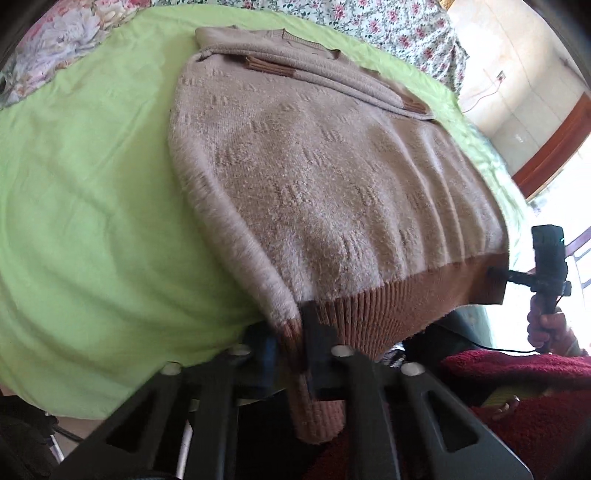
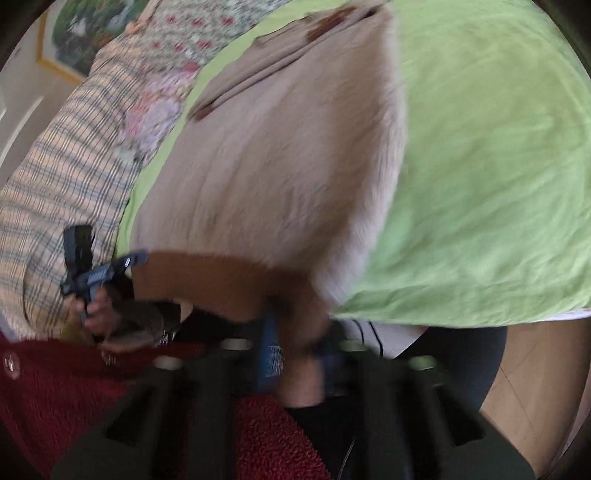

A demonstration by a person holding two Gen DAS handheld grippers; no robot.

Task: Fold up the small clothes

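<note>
Sweater (image 1: 314, 177): beige knit with a brown ribbed hem, lying flat on the green sheet (image 1: 85, 177) and filling the centre of both views. Its sleeves are already crossed over the body near the collar, at the top of the left wrist frame. The hem (image 1: 369, 306) sits at the lower centre, hanging just past the near edge of the sheet.

Left gripper (image 1: 295, 354): clenched on the hem corner at the bottom centre of its own frame, with a strip of ribbing pinched between the fingers and trailing below them. Right gripper (image 2: 295, 365): likewise clamped on the other hem corner at the bottom centre of its blurred frame; fabric shows between the fingers. In the left wrist view you see it at the right edge, touching the far end of the hem.

Judgement: you hold both bottom corners so the hem stays taut and level, ready to carry it up toward the collar for the crosswise fold. Holding the corners should keep the soft knit from sagging in the middle.

Surroundings: floral bedding (image 1: 388, 26) lies beyond the sheet at the upper frame, and your red sleeve (image 1: 517, 373) shows at the lower right.
</note>
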